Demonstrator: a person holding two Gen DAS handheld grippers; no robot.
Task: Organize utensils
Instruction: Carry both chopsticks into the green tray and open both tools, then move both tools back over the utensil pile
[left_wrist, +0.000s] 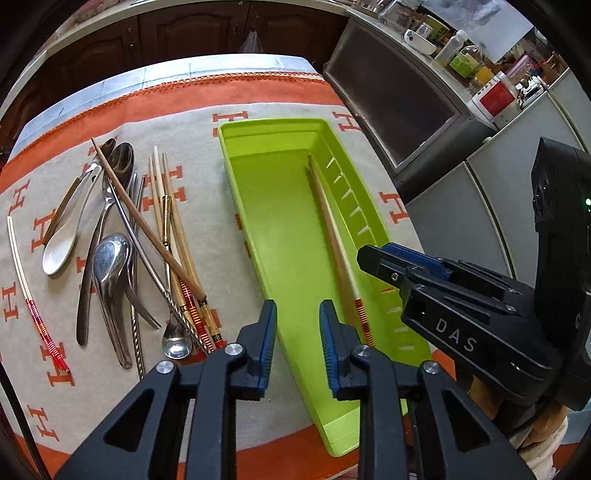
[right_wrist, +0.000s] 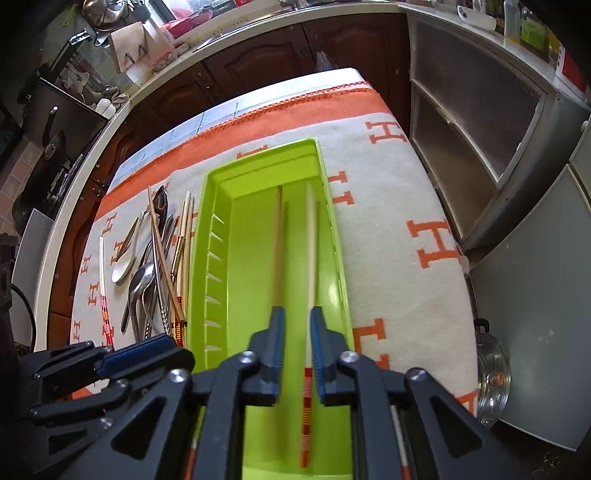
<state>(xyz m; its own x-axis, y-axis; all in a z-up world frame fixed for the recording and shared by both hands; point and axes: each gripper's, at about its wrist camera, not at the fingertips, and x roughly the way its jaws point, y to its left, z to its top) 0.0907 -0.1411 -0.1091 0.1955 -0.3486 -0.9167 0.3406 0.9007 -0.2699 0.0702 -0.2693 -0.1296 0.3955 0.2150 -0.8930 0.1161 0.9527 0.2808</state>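
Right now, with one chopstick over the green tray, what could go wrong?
1. The pale chopstick looks blurred between the open jaws of the right gripper, so it seems loose; it may bounce or settle slanted in the green tray.
2. In the pile, a brown chopstick lies across the metal spoons; lifting one piece could drag others.
3. The left gripper is close to the right one; they might collide.
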